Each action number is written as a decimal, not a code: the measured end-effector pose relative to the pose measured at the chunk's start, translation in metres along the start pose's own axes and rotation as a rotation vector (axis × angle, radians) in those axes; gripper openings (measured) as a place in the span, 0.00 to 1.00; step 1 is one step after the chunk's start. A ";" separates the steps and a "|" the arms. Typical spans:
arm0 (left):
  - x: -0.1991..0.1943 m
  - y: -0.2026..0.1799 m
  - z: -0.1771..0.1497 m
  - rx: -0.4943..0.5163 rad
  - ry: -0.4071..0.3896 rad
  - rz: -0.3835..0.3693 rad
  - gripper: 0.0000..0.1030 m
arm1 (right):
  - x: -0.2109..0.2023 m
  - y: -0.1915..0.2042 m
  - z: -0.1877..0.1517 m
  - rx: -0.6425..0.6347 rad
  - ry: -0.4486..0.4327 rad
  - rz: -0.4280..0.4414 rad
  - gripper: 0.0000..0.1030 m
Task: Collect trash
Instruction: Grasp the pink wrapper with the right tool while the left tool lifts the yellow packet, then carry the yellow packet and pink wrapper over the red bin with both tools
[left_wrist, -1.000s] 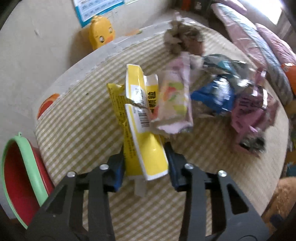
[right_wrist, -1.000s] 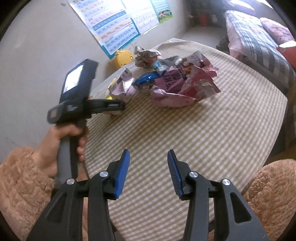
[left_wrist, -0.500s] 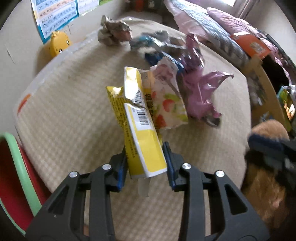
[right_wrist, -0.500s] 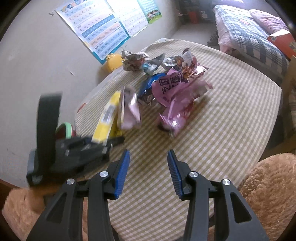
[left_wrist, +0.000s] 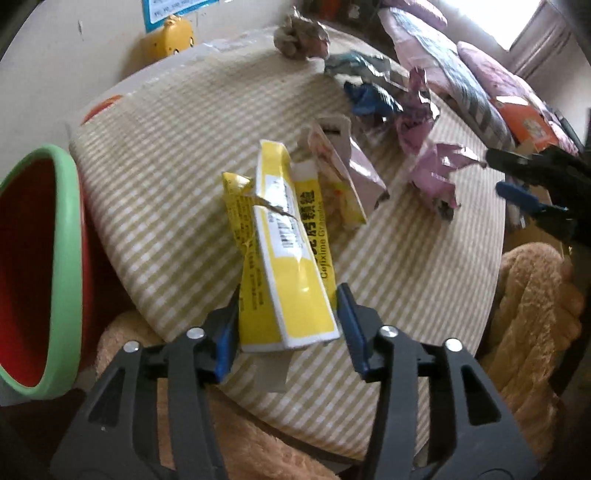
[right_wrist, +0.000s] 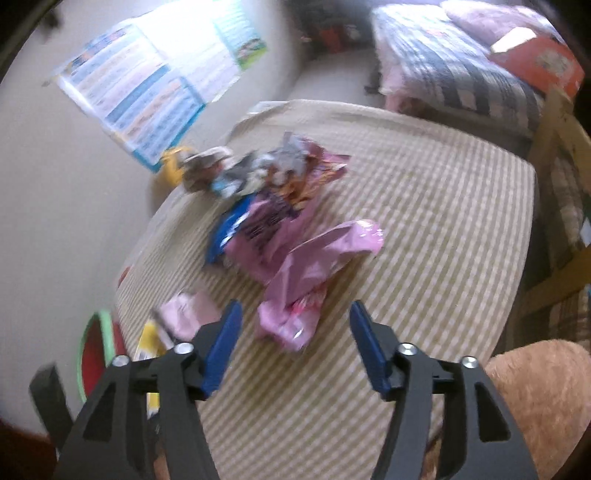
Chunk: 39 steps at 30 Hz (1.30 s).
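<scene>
My left gripper (left_wrist: 286, 326) is shut on a bundle of yellow wrappers (left_wrist: 284, 251) with a pale pink fruit wrapper (left_wrist: 340, 173) in it, held above the near edge of the checked table (left_wrist: 166, 155). A red bin with a green rim (left_wrist: 40, 258) stands low at the left; it also shows in the right wrist view (right_wrist: 96, 354). My right gripper (right_wrist: 293, 347) is open and empty above a pink wrapper (right_wrist: 314, 273). Beyond it lies a pile of purple, blue and silver wrappers (right_wrist: 266, 206).
A crumpled brown wrapper (left_wrist: 299, 35) lies at the table's far edge. A yellow duck toy (left_wrist: 170, 38) stands by the wall. A bed with pillows (right_wrist: 472, 70) is at the far right. A fuzzy brown sleeve (left_wrist: 532, 317) shows at the right.
My left gripper has pulled back with the yellow wrappers towards the table's near edge and the bin. My right gripper has moved forward over the pink wrapper and opened wider.
</scene>
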<state>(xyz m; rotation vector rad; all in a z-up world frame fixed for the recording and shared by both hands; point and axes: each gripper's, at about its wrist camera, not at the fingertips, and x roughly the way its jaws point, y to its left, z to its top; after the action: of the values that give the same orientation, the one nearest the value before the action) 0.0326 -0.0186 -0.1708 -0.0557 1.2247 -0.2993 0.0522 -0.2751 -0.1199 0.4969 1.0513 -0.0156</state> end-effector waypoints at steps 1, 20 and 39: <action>-0.001 0.000 0.000 -0.003 -0.003 -0.001 0.47 | 0.005 -0.004 0.003 0.027 0.007 -0.001 0.62; -0.010 -0.007 0.006 0.001 -0.021 0.024 0.60 | 0.065 -0.004 0.021 0.034 0.104 -0.026 0.36; 0.027 -0.009 0.014 -0.005 0.029 0.111 0.51 | -0.009 0.024 -0.035 -0.122 0.051 0.070 0.28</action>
<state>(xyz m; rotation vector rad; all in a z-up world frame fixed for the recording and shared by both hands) 0.0522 -0.0362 -0.1887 0.0124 1.2522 -0.2015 0.0247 -0.2415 -0.1166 0.4246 1.0770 0.1230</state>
